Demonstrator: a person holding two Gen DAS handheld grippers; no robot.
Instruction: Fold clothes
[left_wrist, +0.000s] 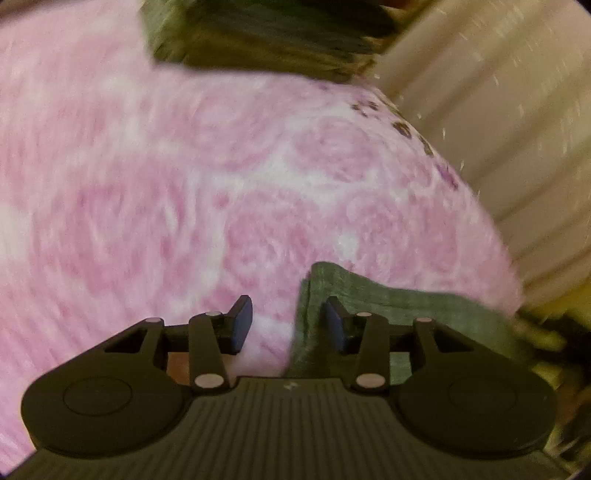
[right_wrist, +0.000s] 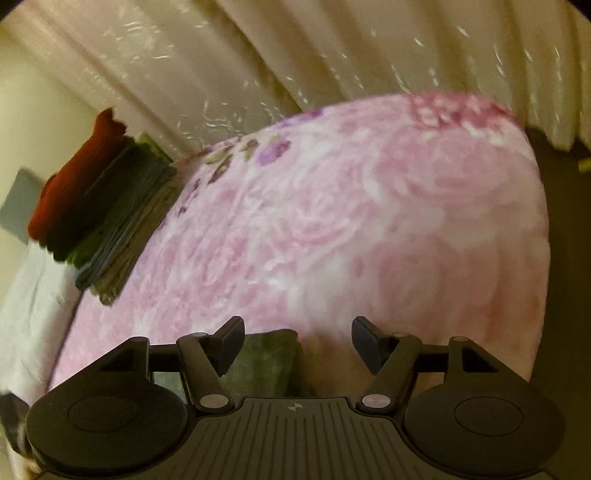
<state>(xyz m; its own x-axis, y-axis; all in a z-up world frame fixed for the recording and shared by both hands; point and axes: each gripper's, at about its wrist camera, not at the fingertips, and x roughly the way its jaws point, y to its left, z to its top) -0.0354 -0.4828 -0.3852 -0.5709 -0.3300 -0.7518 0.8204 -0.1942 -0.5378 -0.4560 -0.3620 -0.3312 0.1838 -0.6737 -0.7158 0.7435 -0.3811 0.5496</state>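
Note:
A green-grey cloth (left_wrist: 417, 306) lies on the pink floral blanket (left_wrist: 184, 184), its left edge between the fingers of my left gripper (left_wrist: 288, 323), which is open and holds nothing. In the right wrist view the same cloth (right_wrist: 266, 358) shows low between the fingers of my right gripper (right_wrist: 297, 345), nearer the left finger. That gripper is open and empty. A stack of folded clothes (right_wrist: 107, 206), red on top, then dark green, blue and grey, stands at the blanket's far left edge. It also shows in the left wrist view (left_wrist: 266, 37) at the top.
A cream curtain (right_wrist: 295, 55) hangs behind the bed, and it also shows in the left wrist view (left_wrist: 498, 110). The blanket (right_wrist: 351, 221) drops off at its right edge. White bedding (right_wrist: 29, 302) lies left of the stack.

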